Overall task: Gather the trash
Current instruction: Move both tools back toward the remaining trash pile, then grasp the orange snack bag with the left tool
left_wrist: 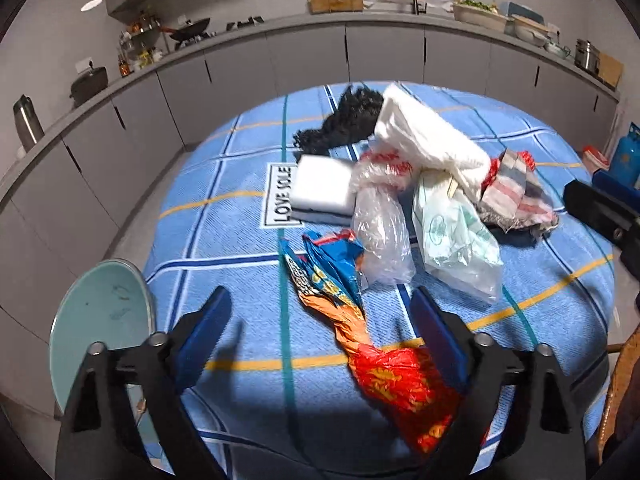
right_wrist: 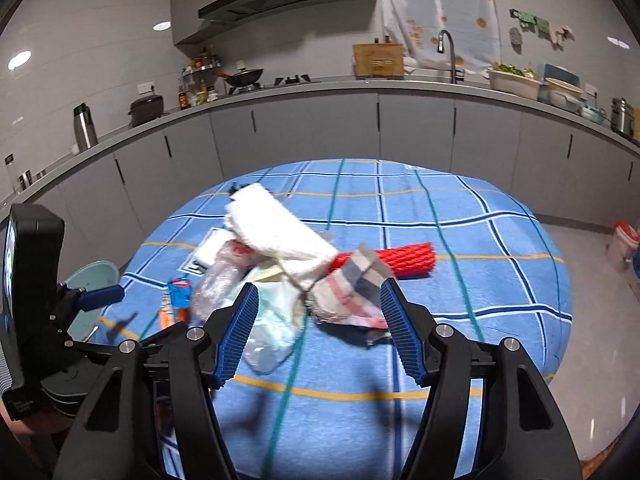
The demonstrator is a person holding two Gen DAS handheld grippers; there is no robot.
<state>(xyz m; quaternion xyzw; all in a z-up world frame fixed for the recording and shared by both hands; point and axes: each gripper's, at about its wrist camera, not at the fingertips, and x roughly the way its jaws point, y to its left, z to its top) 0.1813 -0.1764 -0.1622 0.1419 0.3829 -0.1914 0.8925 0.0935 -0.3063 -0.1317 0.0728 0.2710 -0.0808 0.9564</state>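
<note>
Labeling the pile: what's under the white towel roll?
The white towel roll lies over a clear bag with red print and a striped cloth. Anything deeper is hidden.

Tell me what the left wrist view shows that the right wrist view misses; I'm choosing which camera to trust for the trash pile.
Only the left wrist view shows the whole snack wrapper between the open left gripper, the black netting and the blue gas cylinder. Only the right wrist view shows the full red ribbed roll and the open right gripper near the plaid cloth. Both show the white towel, clear plastic bag and blue tablecloth.
</note>
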